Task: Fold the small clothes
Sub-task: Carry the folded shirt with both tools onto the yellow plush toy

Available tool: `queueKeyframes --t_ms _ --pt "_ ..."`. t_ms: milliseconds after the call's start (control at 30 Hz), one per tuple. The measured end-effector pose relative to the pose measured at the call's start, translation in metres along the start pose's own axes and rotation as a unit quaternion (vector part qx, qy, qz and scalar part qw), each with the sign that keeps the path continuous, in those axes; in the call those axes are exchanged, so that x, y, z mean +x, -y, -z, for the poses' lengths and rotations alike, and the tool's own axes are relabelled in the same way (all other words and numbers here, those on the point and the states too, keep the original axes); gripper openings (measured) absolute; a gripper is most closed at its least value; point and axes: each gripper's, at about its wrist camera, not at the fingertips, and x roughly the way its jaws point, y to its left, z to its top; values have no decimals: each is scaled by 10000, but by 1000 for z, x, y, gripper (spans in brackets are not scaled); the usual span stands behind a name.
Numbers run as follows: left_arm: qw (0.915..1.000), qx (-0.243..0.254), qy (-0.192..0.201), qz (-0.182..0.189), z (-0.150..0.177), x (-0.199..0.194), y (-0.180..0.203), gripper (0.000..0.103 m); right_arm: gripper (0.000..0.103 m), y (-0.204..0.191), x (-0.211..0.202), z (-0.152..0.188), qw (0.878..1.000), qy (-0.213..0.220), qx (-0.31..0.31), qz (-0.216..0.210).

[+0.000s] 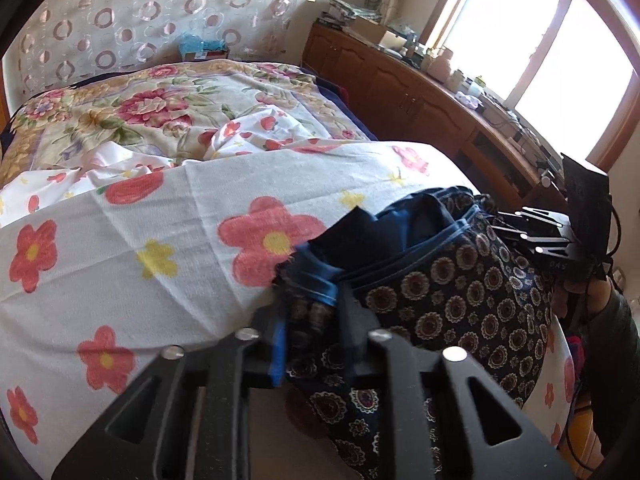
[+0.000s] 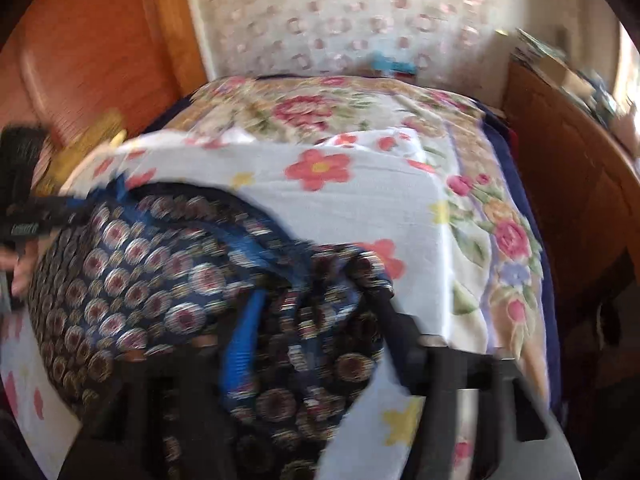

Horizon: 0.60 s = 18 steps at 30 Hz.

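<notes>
Bed [image 1: 120,272] under a white flowered sheet, wooden cabinets [image 1: 400,88] beside it. Dark navy medallion-print garment [image 1: 448,304] lies bunched at the bed's near edge. Left gripper [image 1: 312,336] pinches its blue-trimmed hem; right gripper [image 2: 316,340] clamps the garment's other end, view blurred
</notes>
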Motion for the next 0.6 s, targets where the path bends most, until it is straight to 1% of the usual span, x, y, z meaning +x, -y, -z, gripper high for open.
queueKeyframes --t_ms 33,67,100,133,200,367,433,500,567,600 --pt "10000 9 30 37 0 -2 1 10 18 -3 -1 0 9999 -18 -28 -116" --pt "9999 14 105 98 1 -7 3 8 15 -8 -3 1 9999 23 -102 -75" --pt "9997 25 183 141 1 -12 4 8 14 -12 -7 2 9996 159 -218 56" --pt "9994 49 274 187 2 -20 7 8 13 -17 -13 5 9990 307 -280 146" --pt "9986 114 457 224 3 -35 12 7 13 -25 -25 9 9978 594 -225 187" --pt "9947 173 966 318 8 -82 20 6 12 -40 -65 6 9896 1438 -40 38" --pt "9922 205 1208 241 11 -105 22 6 12 -49 -76 1 9865 1629 -12 -142" --pt "9899 165 1393 196 13 -123 19 6 11 -63 -83 -6 9823 1862 -57 -213" --pt "9864 181 1632 44 15 -145 15 6 11 -79 -89 -11 9776 2089 -188 -206" --pt "9845 213 1738 -50 16 -156 13 6 11 -87 -91 -15 9753 2177 -243 -291"
